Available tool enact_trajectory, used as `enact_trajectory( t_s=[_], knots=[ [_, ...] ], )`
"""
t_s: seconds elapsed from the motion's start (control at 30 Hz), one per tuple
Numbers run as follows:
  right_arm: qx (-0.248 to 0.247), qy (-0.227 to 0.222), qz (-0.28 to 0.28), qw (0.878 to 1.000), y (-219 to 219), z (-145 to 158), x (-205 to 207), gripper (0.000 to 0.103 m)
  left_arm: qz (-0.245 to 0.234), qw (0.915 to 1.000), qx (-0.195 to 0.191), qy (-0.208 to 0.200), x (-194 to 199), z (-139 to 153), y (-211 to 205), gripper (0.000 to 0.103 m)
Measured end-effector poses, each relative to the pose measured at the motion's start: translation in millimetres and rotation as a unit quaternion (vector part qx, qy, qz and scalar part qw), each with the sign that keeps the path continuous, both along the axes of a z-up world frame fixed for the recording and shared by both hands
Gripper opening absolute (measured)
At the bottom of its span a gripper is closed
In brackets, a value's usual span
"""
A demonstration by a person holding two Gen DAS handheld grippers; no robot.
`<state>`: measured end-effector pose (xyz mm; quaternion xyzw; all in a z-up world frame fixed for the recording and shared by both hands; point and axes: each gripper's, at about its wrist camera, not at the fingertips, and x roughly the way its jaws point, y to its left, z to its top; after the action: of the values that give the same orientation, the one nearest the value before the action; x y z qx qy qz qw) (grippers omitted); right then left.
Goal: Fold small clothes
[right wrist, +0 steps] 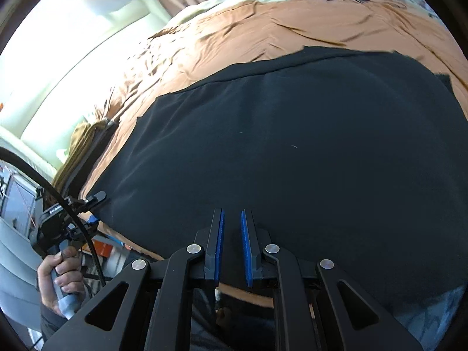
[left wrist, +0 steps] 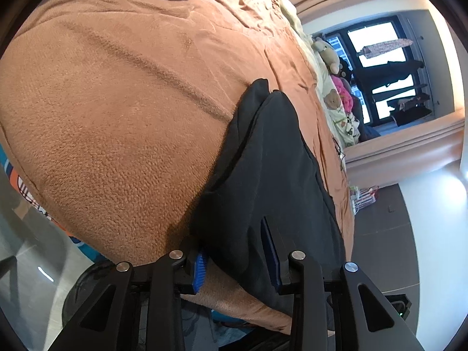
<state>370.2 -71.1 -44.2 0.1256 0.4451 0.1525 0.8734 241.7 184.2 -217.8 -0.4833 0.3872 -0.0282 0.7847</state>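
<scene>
The left claw [left wrist: 237,259] grips a corner of the black garment [left wrist: 263,175]: in its own view the cloth drapes over and between the two blue pads, and the left-hand pad [left wrist: 200,266] is partly covered by it. From there the folded black cloth runs up the frame as a long narrow strip toward the upper middle, ending in a rounded tip, lying on the brown fleece blanket [left wrist: 117,117] of the bed.

In the right wrist view the right claw [right wrist: 232,244] is nearly closed, its blue pads parallel with only a thin gap and nothing between them; it hovers above the near edge of the black garment [right wrist: 292,161]. Here the garment spreads wide across the middle of the frame, its long axis running left to right, over the brown blanket [right wrist: 234,35].

At lower left of this view a hand [right wrist: 60,280] holds the left claw's handle [right wrist: 65,298], its tip at the garment's left corner [right wrist: 98,201]. A label on that device is too small to read. The garment's lower edge is hidden behind the claw's arms. Stuffed toys [left wrist: 327,55] sit blurred at the bed's far end, upper right in the left view.
</scene>
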Motion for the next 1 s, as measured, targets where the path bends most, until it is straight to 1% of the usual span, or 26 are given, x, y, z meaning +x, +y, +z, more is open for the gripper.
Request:
enact_trajectory(
  t_s=[0.07,0.2,0.27,0.33,0.4,0.53,0.6,0.67,0.8,0.9,1.0],
  knots=[
    [-0.008,-0.002,0.006,1.000,5,-2,6,0.009,0.002,1.0000,-0.002,0.001,-3,-1,2,0.024],
    [-0.034,0.023,0.024,0.999,13,-18,4,0.009,0.002,0.9999,-0.010,-0.008,-6,2,5,0.019],
    [-0.032,0.031,0.031,0.999,14,-26,2,0.009,0.001,0.9999,-0.008,-0.013,-7,4,4,0.019],
    [-0.028,0.034,0.035,0.998,13,-28,0,0.009,0.002,0.9999,-0.005,-0.012,-7,7,3,0.019],
    [-0.025,0.042,0.039,0.998,14,-29,0,0.009,0.004,0.9998,-0.010,-0.015,-8,8,3,0.019],
    [-0.045,0.045,0.055,0.996,21,-31,-5,0.009,0.003,0.9998,-0.007,-0.019,-7,11,2,0.019],
    [-0.045,0.042,0.056,0.997,21,-28,-5,0.009,0.003,0.9998,-0.008,-0.020,-7,12,2,0.019],
    [-0.039,0.036,0.054,0.997,22,-21,0,0.009,0.002,0.9997,-0.010,-0.021,-7,13,2,0.019],
    [-0.048,0.026,0.045,0.998,23,-11,10,0.009,0.003,0.9995,-0.020,-0.023,-6,12,3,0.019],
    [-0.067,0.026,0.038,0.997,26,-11,20,0.009,0.006,0.9994,-0.027,-0.021,-6,9,5,0.019],
    [-0.079,0.036,0.034,0.996,34,-20,34,0.009,0.007,0.9992,-0.033,-0.020,-6,6,6,0.019]
  ],
)
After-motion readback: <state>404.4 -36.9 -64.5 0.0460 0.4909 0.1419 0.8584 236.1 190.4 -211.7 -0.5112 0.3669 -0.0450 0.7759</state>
